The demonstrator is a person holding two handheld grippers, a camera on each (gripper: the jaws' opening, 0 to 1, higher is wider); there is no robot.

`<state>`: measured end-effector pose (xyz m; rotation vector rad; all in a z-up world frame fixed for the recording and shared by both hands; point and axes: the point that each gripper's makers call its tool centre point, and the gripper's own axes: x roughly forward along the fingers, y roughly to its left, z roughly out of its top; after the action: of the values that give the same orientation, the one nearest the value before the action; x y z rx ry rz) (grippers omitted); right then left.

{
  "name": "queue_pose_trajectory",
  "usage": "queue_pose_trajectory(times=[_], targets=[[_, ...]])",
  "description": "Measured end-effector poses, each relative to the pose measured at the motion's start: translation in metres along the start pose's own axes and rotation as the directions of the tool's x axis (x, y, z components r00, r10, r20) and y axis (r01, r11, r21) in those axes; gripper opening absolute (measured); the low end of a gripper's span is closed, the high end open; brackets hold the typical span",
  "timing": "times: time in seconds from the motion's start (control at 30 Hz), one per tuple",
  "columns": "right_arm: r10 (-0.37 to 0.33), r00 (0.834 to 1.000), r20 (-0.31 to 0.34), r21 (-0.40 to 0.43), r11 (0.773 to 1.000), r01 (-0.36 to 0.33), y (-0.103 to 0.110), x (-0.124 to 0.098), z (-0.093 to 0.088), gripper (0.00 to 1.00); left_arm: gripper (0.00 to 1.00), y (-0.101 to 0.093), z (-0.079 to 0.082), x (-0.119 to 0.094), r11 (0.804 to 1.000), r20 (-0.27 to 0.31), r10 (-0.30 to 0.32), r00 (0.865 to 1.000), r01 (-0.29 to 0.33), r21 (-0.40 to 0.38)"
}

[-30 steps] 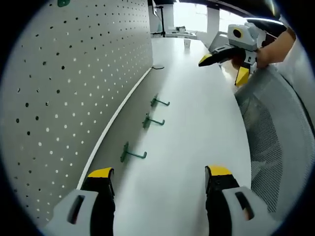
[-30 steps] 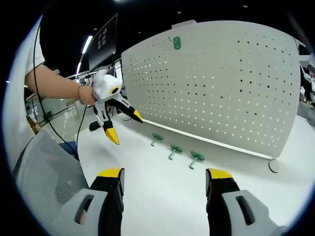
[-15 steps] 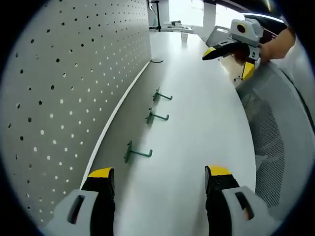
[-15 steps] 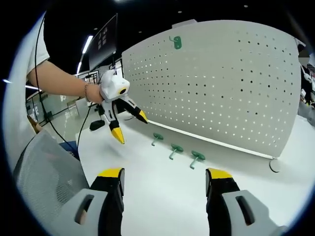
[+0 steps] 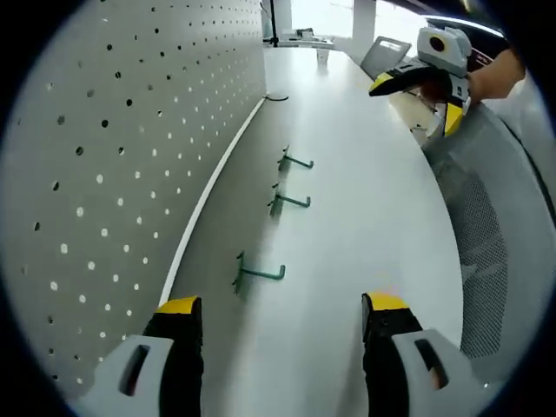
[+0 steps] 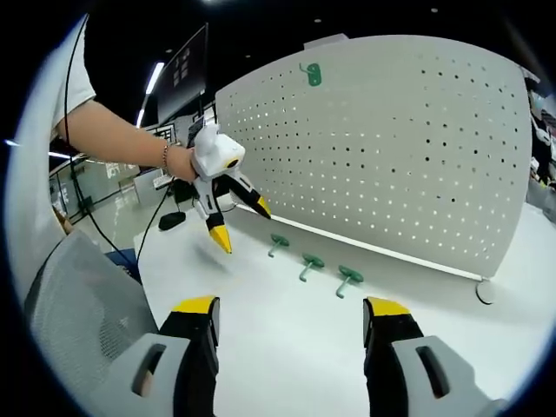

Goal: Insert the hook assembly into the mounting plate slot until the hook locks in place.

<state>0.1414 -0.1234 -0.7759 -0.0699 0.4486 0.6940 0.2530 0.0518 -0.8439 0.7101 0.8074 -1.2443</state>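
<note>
On the counter [image 6: 287, 339] three green hooks [image 6: 310, 263] lay ungrasped; both tools, left tool [image 6: 236, 219] and right tool [image 6: 291, 314], spread, empty — approach step, next: pinch one w/ left.

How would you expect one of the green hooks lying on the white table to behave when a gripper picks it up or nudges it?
The nearest green hook is thin bent wire with a small plate at one end, so it is probably stiff and light. Lying flat on the smooth white table, it would likely slide or spin when nudged, not roll. Its thin shank may twist in the grip.

Mounted hook [image 6: 310, 75] perhaps too small
</note>
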Motion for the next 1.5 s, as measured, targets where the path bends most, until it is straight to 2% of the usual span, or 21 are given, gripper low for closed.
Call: queue_pose_trajectory(times=[0.33,0.77,0.83,0.93,1.07,1.27,1.5], targets=[[0.005,1.0,-0.016,-0.01,1.0,-0.005,0.002,0.001,-0.003,0.65,0.77,0.009,0.004,0.01,0.999,-0.027,-0.021,0.999,0.022,0.038],[0.001,1.0,-0.016,-0.006,1.0,-0.002,0.001,0.001,-0.003,0.65,0.76,0.007,0.0,0.027,0.994,-0.091,-0.066,0.994,0.073,0.085],[0.001,1.0,-0.016,-0.003,1.0,-0.001,0.001,0.001,-0.003,0.65,0.76,0.006,-0.002,0.029,0.993,-0.099,-0.074,0.992,0.083,0.088],[0.001,1.0,-0.016,-0.001,1.0,-0.001,0.001,0.001,-0.003,0.65,0.76,0.005,-0.008,0.033,0.986,-0.145,-0.079,0.986,0.098,0.133],[-0.004,1.0,-0.018,-0.005,1.0,0.004,0.0,0.001,-0.003,0.65,0.76,0.004,-0.007,0.036,0.985,-0.147,-0.092,0.985,0.112,0.132],[-0.006,1.0,-0.018,-0.003,1.0,0.006,-0.001,0.001,-0.003,0.65,0.76,0.003,-0.014,0.041,0.977,-0.19,-0.108,0.976,0.14,0.162],[-0.009,1.0,-0.014,0.002,1.0,0.009,-0.002,0.001,-0.003,0.64,0.75,0.004,-0.011,0.043,0.977,-0.176,-0.109,0.978,0.138,0.162]])
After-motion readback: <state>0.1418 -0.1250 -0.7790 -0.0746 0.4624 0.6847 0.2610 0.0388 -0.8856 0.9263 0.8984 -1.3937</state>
